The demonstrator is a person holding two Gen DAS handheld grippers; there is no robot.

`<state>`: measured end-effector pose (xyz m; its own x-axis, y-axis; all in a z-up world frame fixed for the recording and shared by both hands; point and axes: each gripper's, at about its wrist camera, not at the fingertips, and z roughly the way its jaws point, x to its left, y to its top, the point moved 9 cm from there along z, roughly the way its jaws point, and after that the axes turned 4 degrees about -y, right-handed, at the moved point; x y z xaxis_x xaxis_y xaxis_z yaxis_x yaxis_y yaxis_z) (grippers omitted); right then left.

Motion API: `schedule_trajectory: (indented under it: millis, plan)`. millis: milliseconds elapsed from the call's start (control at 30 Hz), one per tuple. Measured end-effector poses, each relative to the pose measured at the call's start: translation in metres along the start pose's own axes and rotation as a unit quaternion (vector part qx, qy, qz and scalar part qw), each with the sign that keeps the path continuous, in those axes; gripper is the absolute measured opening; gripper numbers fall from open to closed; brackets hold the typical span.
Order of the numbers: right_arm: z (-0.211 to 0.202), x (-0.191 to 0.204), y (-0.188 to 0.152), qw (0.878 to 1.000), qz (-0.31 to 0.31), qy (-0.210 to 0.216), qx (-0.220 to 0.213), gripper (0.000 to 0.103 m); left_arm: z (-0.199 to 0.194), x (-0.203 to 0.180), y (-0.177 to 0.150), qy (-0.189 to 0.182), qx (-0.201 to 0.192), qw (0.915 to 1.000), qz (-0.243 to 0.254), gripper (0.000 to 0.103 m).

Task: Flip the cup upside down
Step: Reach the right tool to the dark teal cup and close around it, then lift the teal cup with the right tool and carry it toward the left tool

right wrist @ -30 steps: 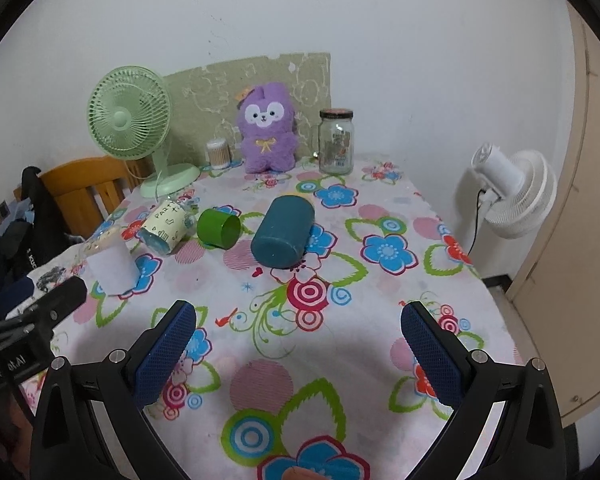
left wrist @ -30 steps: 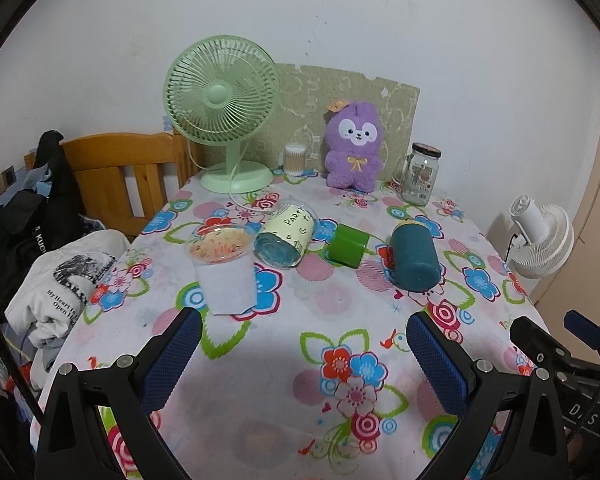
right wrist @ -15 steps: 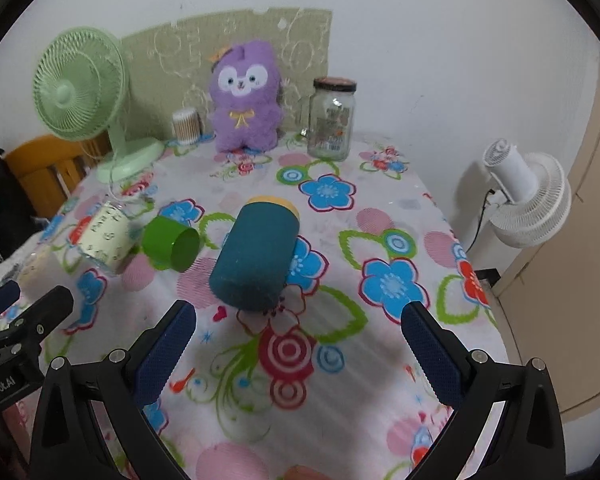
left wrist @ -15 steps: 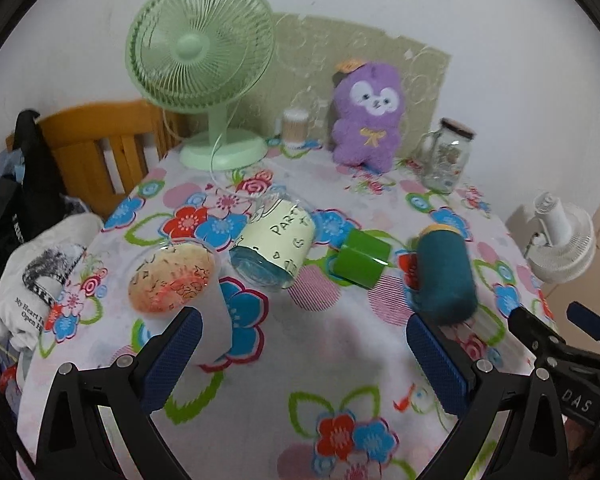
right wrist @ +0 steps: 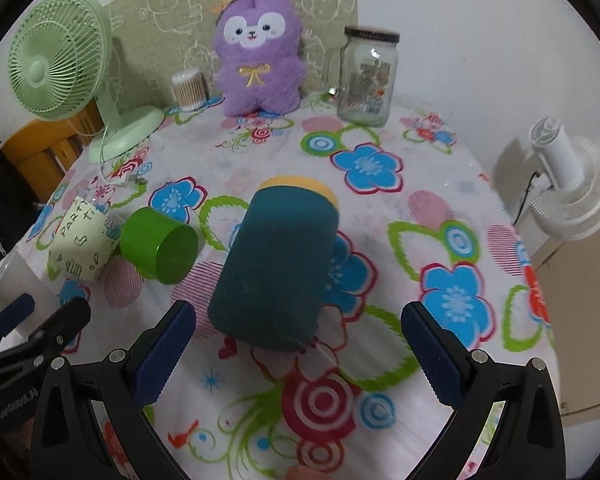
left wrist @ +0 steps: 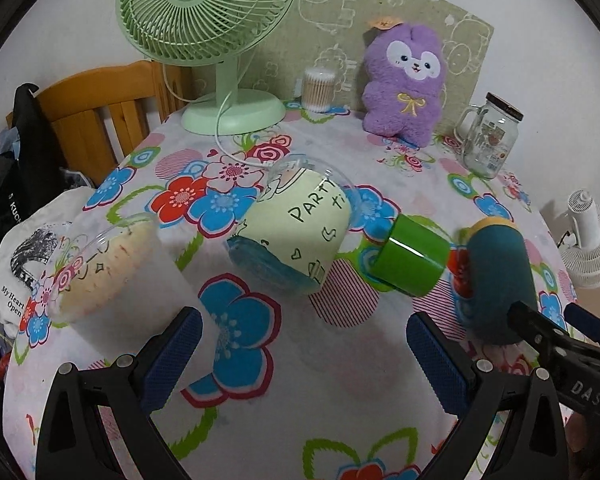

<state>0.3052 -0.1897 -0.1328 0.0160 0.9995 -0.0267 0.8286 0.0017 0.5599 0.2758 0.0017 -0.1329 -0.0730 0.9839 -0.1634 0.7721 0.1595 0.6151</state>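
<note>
Several cups lie or stand on the flowered tablecloth [left wrist: 340, 400]. A dark teal cup [right wrist: 276, 268] with a yellow rim lies on its side just ahead of my open right gripper [right wrist: 296, 348]; it also shows in the left wrist view [left wrist: 496, 280]. A small green cup [left wrist: 412, 260] [right wrist: 158, 248] lies on its side beside a clear cup with a "PARTY" label [left wrist: 296, 232] [right wrist: 82, 246], also on its side. A white cup with a speckled top [left wrist: 112, 276] stands by my open left gripper [left wrist: 300, 356].
At the back stand a green desk fan [left wrist: 208, 28], a cotton swab tub [left wrist: 318, 90], a purple plush toy [left wrist: 404, 84] and a glass jar mug [left wrist: 486, 136]. A wooden chair [left wrist: 100, 120] with clothes is on the left. A white fan [right wrist: 572, 192] sits off the table's right edge.
Both grippers have moved forward toward the cups. The teal cup now lies just ahead of my right gripper's fingers; the labelled cup is close ahead of my left one. No cup has moved.
</note>
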Motion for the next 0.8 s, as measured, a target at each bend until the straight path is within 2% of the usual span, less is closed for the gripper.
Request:
schedule_trajectory:
  millis: [167,400,467,533,600,800]
  plan:
    - [0.022,0.011,0.001,1.0,-0.004,0.01,0.023,0.103,0.011,0.005,0.0,0.001,0.01,0.9999,-0.004,0.103]
    - [0.037,0.018,0.001,0.999,-0.023,-0.001,0.03,0.102,0.018,0.004,-0.004,-0.003,0.021,0.9998,-0.001,0.103]
    - [0.04,0.019,0.001,0.999,-0.028,-0.003,0.031,0.096,0.018,0.003,-0.005,-0.005,0.022,0.9997,0.0,0.103]
    - [0.043,0.02,0.0,0.999,-0.031,-0.004,0.037,0.082,0.018,0.002,-0.005,-0.007,0.022,0.9997,0.001,0.103]
    - [0.046,0.021,-0.002,0.999,-0.031,0.006,0.043,0.076,0.018,0.0,-0.005,-0.008,0.022,0.9997,0.002,0.103]
    - [0.037,0.02,0.001,0.999,-0.025,0.009,0.025,0.074,0.014,-0.001,-0.005,-0.009,0.019,0.9998,0.004,0.103]
